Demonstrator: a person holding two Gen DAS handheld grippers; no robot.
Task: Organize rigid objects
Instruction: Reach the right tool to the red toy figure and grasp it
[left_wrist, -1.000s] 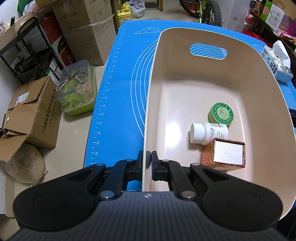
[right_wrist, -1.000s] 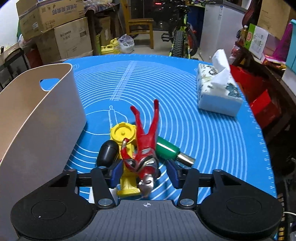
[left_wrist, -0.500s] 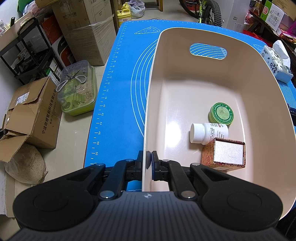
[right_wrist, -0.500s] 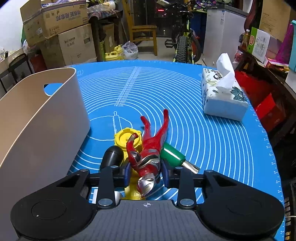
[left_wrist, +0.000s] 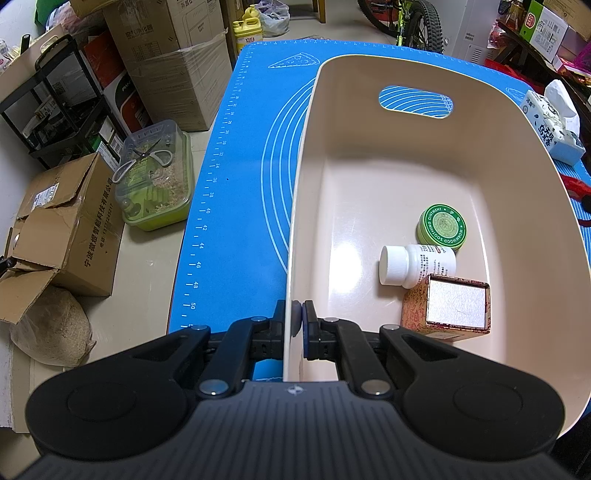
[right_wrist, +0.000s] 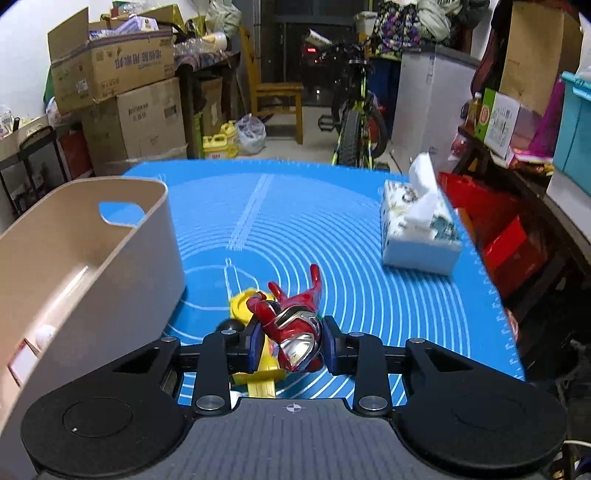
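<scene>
Blue mat covering the tabletop, with a beige bin standing on its left part. The bin holds three items grouped toward its near right: a patterned box, a white bottle lying on its side and touching the box, and a green tin just beyond the bottle. Left claw closed on the bin's near left wall, one pad on each side. A tissue box sits on the mat's right part, well apart from the bin. Right claw closed on the chest of a red figure, which is lifted off the mat with its legs pointing away and up. Under it on the mat lie a yellow toy and a black piece, near the bin's outer wall. Compared with one second ago, the right claw has narrowed from open to gripping the figure and raised it; the left claw, the bin and its contents are unchanged.
</scene>
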